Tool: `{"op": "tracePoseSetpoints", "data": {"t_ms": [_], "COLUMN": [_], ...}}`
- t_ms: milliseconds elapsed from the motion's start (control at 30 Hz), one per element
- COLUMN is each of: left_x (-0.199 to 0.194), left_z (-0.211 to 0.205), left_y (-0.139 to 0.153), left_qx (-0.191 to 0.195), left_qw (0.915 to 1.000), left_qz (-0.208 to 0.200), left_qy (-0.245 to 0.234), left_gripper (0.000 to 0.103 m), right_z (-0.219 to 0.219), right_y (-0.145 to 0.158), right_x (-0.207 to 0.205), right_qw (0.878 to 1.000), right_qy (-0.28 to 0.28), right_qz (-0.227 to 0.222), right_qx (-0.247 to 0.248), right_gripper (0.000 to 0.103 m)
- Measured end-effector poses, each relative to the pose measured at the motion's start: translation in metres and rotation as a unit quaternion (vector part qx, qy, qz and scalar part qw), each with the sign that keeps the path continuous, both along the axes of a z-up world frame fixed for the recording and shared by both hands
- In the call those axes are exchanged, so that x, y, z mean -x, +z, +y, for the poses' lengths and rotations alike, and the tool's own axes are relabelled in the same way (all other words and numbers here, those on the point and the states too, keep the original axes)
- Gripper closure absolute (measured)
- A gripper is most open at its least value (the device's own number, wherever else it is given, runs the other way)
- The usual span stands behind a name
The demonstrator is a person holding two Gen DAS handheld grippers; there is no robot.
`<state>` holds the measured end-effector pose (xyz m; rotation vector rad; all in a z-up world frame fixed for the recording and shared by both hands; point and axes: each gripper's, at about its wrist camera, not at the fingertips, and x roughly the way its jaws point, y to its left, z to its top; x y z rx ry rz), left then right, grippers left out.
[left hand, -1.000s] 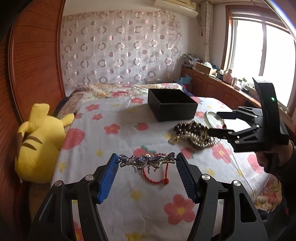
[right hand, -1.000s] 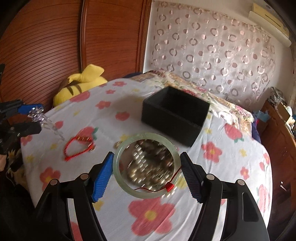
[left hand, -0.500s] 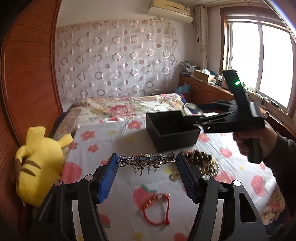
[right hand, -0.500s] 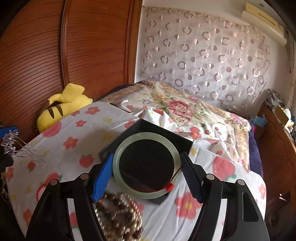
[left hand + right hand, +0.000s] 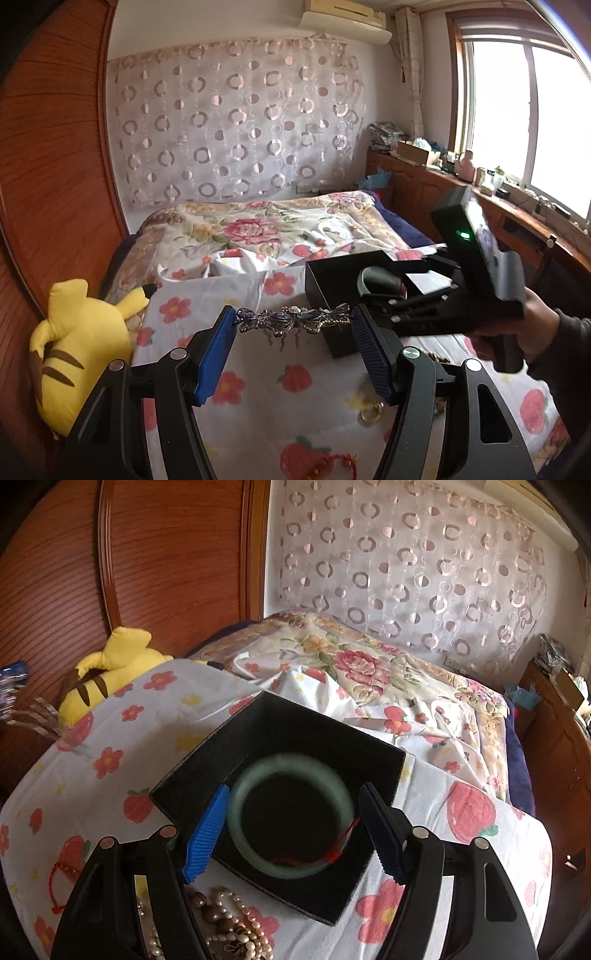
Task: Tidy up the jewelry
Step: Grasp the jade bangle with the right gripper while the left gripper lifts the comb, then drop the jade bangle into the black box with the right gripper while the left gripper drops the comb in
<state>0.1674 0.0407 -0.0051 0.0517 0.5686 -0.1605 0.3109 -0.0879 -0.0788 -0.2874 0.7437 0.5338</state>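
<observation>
Right wrist: right gripper (image 5: 295,827) apart, bangle (image 5: 291,816) dropping into box (image 5: 207,775); left gripper (image 5: 293,332) clamps hairpin (image 5: 291,319); beads (image 5: 229,926) remain.

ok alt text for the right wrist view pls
A pale green jade bangle sits blurred between the right gripper's blue pads, over an open black square box on a flower-print bedsheet. Pearl and wooden bead strands lie below.

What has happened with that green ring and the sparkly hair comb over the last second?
The right gripper carried the bangle from above the beads to over the black box; the bangle now looks blurred with gaps beside the pads, apparently just released. The left gripper lifted the comb off the bed toward the box, still gripping it. Beads and red bracelet stayed put.
</observation>
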Motion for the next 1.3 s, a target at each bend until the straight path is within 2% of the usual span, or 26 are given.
{"op": "tracePoseSetpoints", "data": {"t_ms": [67, 333, 500, 567, 767, 933, 1100, 1300], "left_x": [-0.01, -0.047, -0.079, -0.089, -0.098, -0.095, -0.091, -0.106], "left_z": [-0.006, -0.037, -0.06, -0.068, -0.08, -0.087, -0.087, -0.093], "left_y": [0.0, 0.004, -0.009, -0.016, -0.022, -0.012, 0.0, -0.028], "left_qx": [-0.005, -0.011, -0.011, -0.024, -0.033, -0.043, -0.026, -0.034], "left_qw": [1.0, 0.9999, 0.9994, 0.9991, 0.9987, 0.9987, 0.9991, 0.9971], "left_qz": [0.001, 0.003, 0.029, 0.033, 0.037, 0.023, 0.01, 0.062], "left_qy": [0.0, -0.011, -0.017, -0.009, -0.015, -0.017, -0.031, -0.03], "left_gripper": [0.041, 0.041, 0.041, 0.041, 0.041, 0.041, 0.041, 0.041], "right_z": [-0.006, -0.051, -0.081, -0.089, -0.102, -0.106, -0.11, -0.107], "right_y": [0.003, 0.02, 0.022, 0.022, 0.019, 0.013, 0.007, 0.008], "right_x": [0.002, 0.031, 0.05, 0.057, 0.071, 0.075, 0.074, 0.075], "right_qw": [1.0, 0.999, 0.999, 0.998, 0.998, 0.998, 0.998, 0.998], "right_qy": [-0.002, -0.018, -0.027, -0.028, -0.029, -0.033, -0.038, -0.037], "right_qz": [-0.001, -0.026, -0.035, -0.037, -0.047, -0.051, -0.047, -0.047], "right_qx": [-0.008, -0.02, -0.028, -0.03, -0.034, -0.029, -0.028, -0.03], "right_gripper": [0.022, 0.022, 0.022, 0.022, 0.022, 0.022, 0.022, 0.022]}}
